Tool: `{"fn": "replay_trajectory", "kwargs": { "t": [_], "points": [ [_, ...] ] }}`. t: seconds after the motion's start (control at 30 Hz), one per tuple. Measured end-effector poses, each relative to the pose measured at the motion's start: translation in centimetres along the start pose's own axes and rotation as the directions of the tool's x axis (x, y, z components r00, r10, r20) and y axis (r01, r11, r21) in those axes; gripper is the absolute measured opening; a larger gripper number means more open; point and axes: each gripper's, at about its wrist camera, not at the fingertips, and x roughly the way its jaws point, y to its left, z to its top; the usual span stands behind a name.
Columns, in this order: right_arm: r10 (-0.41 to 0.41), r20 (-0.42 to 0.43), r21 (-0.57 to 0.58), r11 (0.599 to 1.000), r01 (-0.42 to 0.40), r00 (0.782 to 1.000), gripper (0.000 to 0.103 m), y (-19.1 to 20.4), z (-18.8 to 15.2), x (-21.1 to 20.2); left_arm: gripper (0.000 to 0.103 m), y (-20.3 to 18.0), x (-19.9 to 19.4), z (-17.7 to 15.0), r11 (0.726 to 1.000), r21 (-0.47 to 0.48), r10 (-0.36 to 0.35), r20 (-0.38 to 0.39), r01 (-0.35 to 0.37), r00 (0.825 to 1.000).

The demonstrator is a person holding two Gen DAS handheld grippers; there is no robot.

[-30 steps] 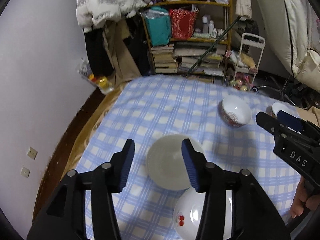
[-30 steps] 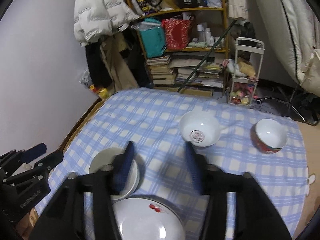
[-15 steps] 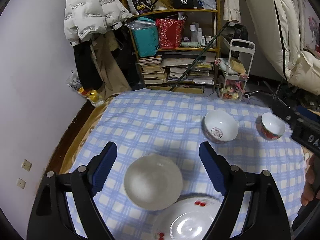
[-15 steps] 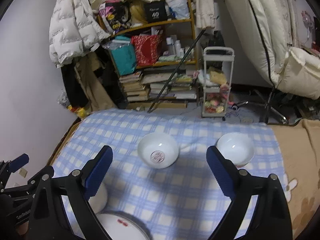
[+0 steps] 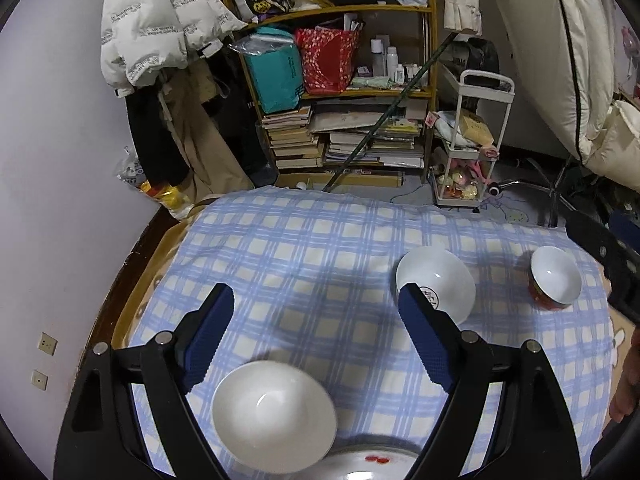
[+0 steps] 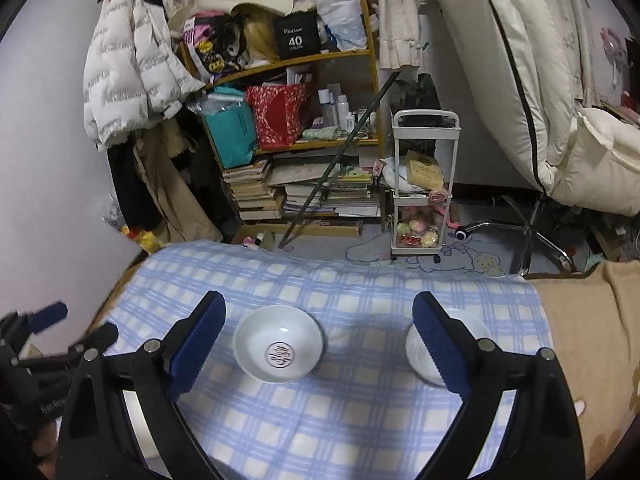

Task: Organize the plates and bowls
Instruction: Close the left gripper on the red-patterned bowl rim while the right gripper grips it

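Note:
In the left wrist view a plain white plate (image 5: 274, 416) lies near the front, partly over a larger white plate with red marks (image 5: 372, 460). A white bowl with a red emblem (image 5: 436, 286) and a small red-sided bowl (image 5: 555, 282) sit farther right. My left gripper (image 5: 316, 320) is open and empty above the plain plate. In the right wrist view my right gripper (image 6: 320, 332) is open and empty; the emblem bowl (image 6: 278, 344) lies between its fingers and the small bowl (image 6: 472, 340) is partly hidden behind the right finger.
The table wears a blue checked cloth (image 5: 320, 248). A bookshelf with bags and books (image 6: 288, 152), a white cart (image 6: 422, 188) and a chair base stand beyond it. A wall is on the left. The left gripper (image 6: 44, 344) shows at the right view's left edge.
Both grippers opened wide and pulled back and up from the table. The plain plate now sits lower in the left view, and the two bowls came into the right view's centre.

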Motion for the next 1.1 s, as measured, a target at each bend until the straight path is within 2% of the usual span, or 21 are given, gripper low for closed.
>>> {"fn": "replay_trajectory", "kwargs": {
  "t": [0.3, 0.43, 0.53, 0.67, 0.8, 0.87, 0.97, 1.03, 1.07, 1.1],
  "points": [
    [0.013, -0.056, -0.035, 0.999, -0.015, 0.998, 0.097, -1.7, -0.5, 4.5, 0.083, -3.4, 5.7, 0.8, 0.998, 0.061, -0.013, -0.066, 0.017, 0.998],
    [0.044, -0.106, -0.012, 0.999, -0.046, 0.993, 0.089, -2.2, -1.5, 7.2, 0.083, -4.3, 8.5, 0.6, 0.997, 0.056, -0.039, -0.122, 0.046, 0.992],
    [0.068, -0.144, 0.011, 0.998, -0.067, 0.987, 0.079, -2.6, -2.4, 9.1, 0.083, -4.7, 10.4, 0.1, 0.997, 0.064, -0.032, -0.147, 0.042, 0.989],
    [0.081, -0.174, 0.037, 0.996, -0.075, 0.981, 0.078, -3.1, -3.0, 11.2, 0.083, -4.6, 12.6, -0.3, 0.998, 0.020, -0.049, -0.184, 0.054, 0.982],
    [0.164, -0.204, 0.120, 0.983, -0.141, 0.965, 0.077, -3.8, -3.7, 12.9, 0.083, -4.9, 14.4, -0.6, 0.998, 0.002, -0.063, -0.211, 0.064, 0.976],
    [0.202, -0.220, 0.158, 0.973, -0.169, 0.954, 0.067, -3.9, -4.1, 13.6, 0.083, -5.3, 15.6, -0.8, 0.998, 0.001, -0.067, -0.238, 0.069, 0.969],
    [0.218, -0.247, 0.171, 0.969, -0.178, 0.944, 0.063, -3.5, -4.8, 14.7, 0.083, -5.7, 17.0, -1.2, 0.997, 0.012, -0.068, -0.273, 0.074, 0.960],
    [0.217, -0.259, 0.165, 0.970, -0.178, 0.941, 0.061, -3.2, -5.1, 15.2, 0.066, -6.2, 17.6, -1.6, 0.996, 0.021, -0.082, -0.293, 0.092, 0.953],
    [0.216, -0.267, 0.161, 0.971, -0.178, 0.939, 0.057, -2.9, -5.2, 15.5, 0.062, -6.5, 17.9, -1.7, 0.996, 0.026, -0.073, -0.303, 0.085, 0.950],
    [0.216, -0.277, 0.153, 0.972, -0.179, 0.936, 0.055, -2.7, -5.4, 15.7, 0.054, -6.7, 18.1, -1.9, 0.996, 0.027, -0.068, -0.307, 0.080, 0.949]
  ]
}}
